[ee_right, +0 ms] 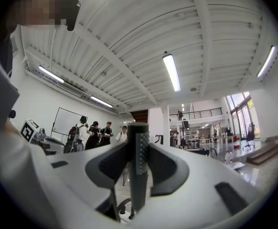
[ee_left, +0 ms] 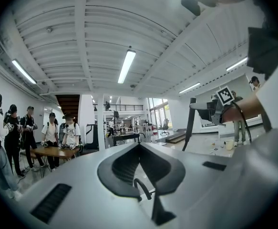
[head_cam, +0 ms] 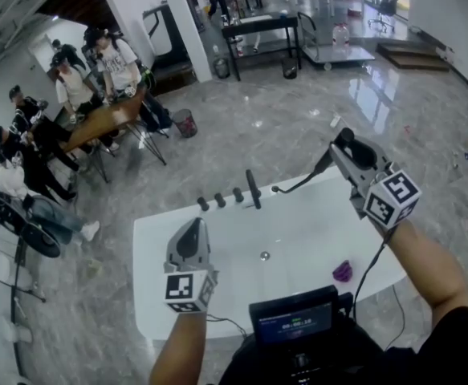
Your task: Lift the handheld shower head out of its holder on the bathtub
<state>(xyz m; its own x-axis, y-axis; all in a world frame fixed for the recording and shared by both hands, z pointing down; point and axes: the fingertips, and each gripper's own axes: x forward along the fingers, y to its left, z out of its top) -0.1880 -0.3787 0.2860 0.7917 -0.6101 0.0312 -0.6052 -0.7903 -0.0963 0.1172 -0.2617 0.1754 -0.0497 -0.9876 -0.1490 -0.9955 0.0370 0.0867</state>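
My right gripper [head_cam: 342, 147] is raised over the right end of the white bathtub [head_cam: 161, 239] and is shut on the black handheld shower head [head_cam: 324, 164]. Its thin hose [head_cam: 296, 183] trails down left toward the tub rim. In the right gripper view the ribbed black handle [ee_right: 139, 166] stands upright between the jaws. A row of black fittings [head_cam: 227, 196] sits on the far rim, apart from the shower head. My left gripper [head_cam: 193, 221] hovers over the tub's near left part, jaw tips together and holding nothing [ee_left: 139, 146]. From there the shower head [ee_left: 191, 124] shows at the right.
A purple object [head_cam: 343, 271] lies in the tub near the drain [head_cam: 264, 256]. A black screen device [head_cam: 294, 318] sits at the near rim. Several people gather at a wooden table [head_cam: 97, 123] far left. A small bin [head_cam: 185, 123] stands on the marble floor.
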